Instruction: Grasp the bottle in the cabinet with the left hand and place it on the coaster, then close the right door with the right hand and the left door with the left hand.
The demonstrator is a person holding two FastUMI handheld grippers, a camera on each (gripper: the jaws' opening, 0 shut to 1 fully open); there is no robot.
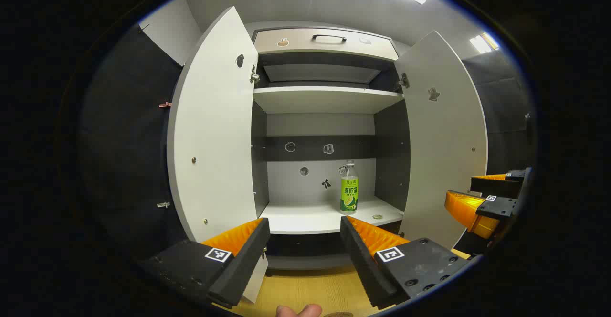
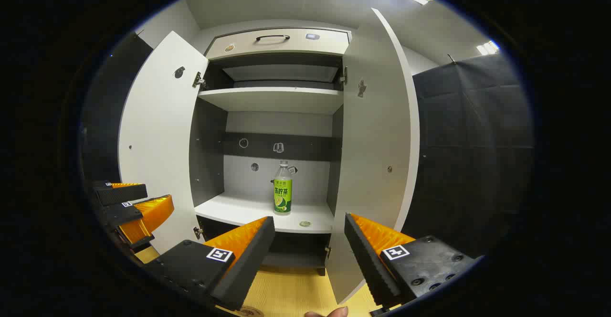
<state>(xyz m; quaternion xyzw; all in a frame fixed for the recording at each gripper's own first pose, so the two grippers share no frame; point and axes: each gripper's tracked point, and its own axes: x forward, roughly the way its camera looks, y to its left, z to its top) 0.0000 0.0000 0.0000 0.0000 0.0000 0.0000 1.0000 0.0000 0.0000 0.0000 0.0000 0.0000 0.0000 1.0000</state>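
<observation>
Spread wide and empty, the left gripper is aimed at the upright green-labelled bottle on the cabinet shelf, so the reach is judged unstarted and a forward approach is called for.

I can't read the bottle label print, too small. A small round thing lies on the shelf just beside the bottle, too small to tell what it is. The stickers on the cabinet's back wall are too small for me to make out. A fingertip is cut off at the bottom edge of the left gripper view. A coaster is cut by the bottom edge of the right gripper view.
</observation>
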